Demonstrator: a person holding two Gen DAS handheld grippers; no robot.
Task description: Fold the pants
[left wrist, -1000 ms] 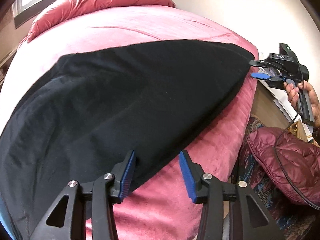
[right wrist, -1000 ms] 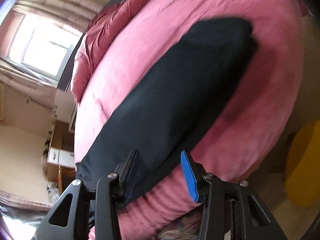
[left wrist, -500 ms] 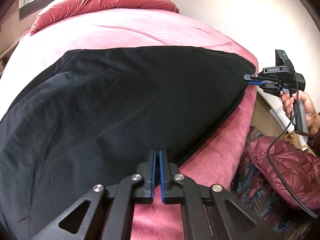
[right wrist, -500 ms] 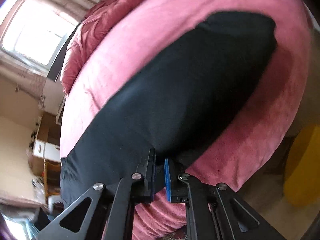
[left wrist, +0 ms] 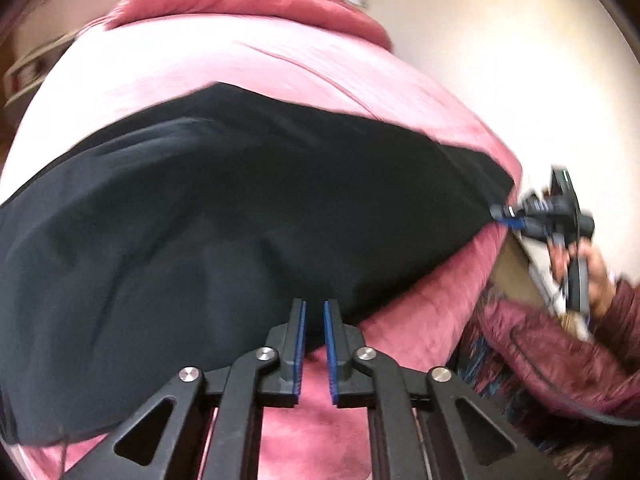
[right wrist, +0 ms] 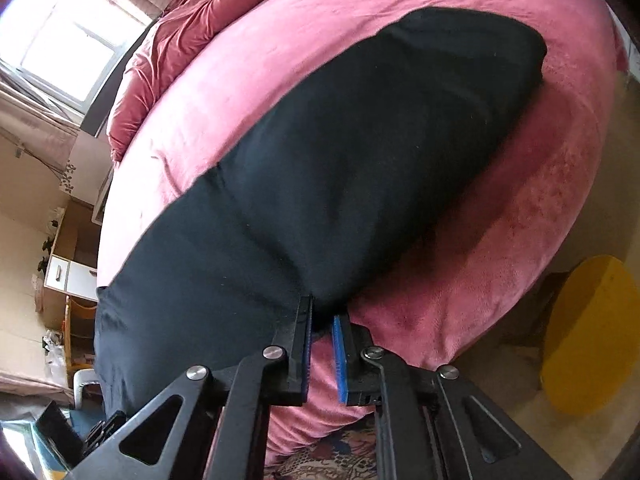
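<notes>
My left gripper (left wrist: 315, 312) points down at a steep slant over the near edge of the bed, blue pads a narrow slot apart and easing open, with the hem of the black pants (left wrist: 248, 216) running in between the tips. Looks pinched, but that view is smeared with motion blur, so I wouldn't swear the pads press.

The right gripper (right wrist: 322, 312) has the same nose-down tilt. Its jaws are also narrow and opening a touch, and a bunched fold of the pants sits right between the pads, pulled up into a little peak at the tips.

The pants lie flat across the pink velvety bedspread (right wrist: 500, 240), stretched long between the two grippers.

From the left wrist I can see the other tool at 3 o'clock, biting the far corner of the pants where the bedspread drops off, with the person's hand (left wrist: 596, 276) wrapped round its handle, a dark red puffy sleeve (left wrist: 560, 352) below it and a cable trailing off. A plain cream wall fills 1 o'clock.

The right wrist gives me what that one misses: a bright window (right wrist: 68, 36) at 10 o'clock, a crumpled red duvet (right wrist: 188, 36) at 11, a wooden cabinet (right wrist: 60, 276) at 9 and a yellow round thing (right wrist: 592, 336) on the floor at 4.
</notes>
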